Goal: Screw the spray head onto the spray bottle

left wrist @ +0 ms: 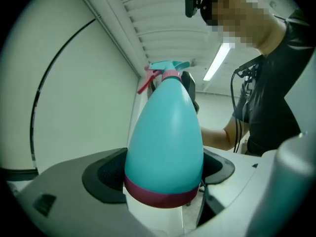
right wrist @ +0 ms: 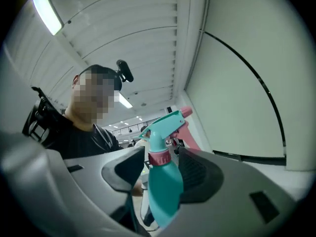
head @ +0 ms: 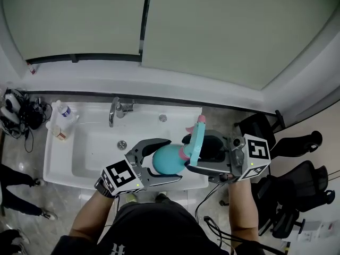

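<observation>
I hold a teal, egg-shaped spray bottle (head: 169, 159) with a dark pink base band out over the front of the sink. My left gripper (head: 172, 160) is shut on its wide lower body (left wrist: 165, 137), with a pad pressed on each side. The teal spray head (head: 195, 137) with its pink trigger sits on the bottle's neck, above a pink collar (right wrist: 159, 157). My right gripper (head: 187, 154) reaches in from the right with its jaws either side of that collar. In the right gripper view a thin gap shows between each pad and the collar, so it is open.
A white sink (head: 69, 163) with a chrome tap (head: 118, 110) lies below the grippers. A small bottle (head: 64, 113) stands on its back left corner. Black chairs (head: 297, 190) stand to the right, and cables and gear (head: 21, 113) lie on the left.
</observation>
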Demonstrator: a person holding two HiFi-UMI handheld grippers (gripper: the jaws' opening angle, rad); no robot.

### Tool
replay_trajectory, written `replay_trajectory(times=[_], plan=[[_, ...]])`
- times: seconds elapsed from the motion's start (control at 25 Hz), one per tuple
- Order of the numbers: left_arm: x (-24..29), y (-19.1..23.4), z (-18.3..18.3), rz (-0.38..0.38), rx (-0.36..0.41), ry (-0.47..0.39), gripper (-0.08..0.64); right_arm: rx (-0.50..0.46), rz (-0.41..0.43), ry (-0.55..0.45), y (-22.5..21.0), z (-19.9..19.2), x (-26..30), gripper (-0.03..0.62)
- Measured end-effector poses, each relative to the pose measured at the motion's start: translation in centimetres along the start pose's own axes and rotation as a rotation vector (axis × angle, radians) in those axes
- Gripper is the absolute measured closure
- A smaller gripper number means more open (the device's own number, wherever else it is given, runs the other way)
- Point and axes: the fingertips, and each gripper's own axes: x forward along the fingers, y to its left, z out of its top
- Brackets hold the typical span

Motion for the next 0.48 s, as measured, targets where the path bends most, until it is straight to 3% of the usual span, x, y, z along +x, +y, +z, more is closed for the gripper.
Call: replay_trajectory(times=[0.12,0.2,0.32,0.4,0.48], plan=[[0.2,0.0,-0.2,-0.01,0.002,0.005,0.138,-0.062,-0.024,0.034,-0.1,-0.1,0.7,0.403],[0.2,0.7,-0.1,0.037,-0.007,0.002,0.138,-0.126,-0.137,0.046,-0.6,0.3,0.7,0.436],[-0.1,2.8,-0.1,0.193,0.008,0.021,0.138,-0.221,-0.469,0.086,-2.5,0.5,0.6,0.451],[-0.3,4.7,-0.3,0.347,0.043,0.047,0.138,-0.21,-0.701,0.058,-4.3,0.5,0.2,0.451],[-0.3,6.5,-0.8,0.508,0.082,0.078,0.138,-0.166,-0.881,-0.006,-5.9,0.4,-0.7,0.451]])
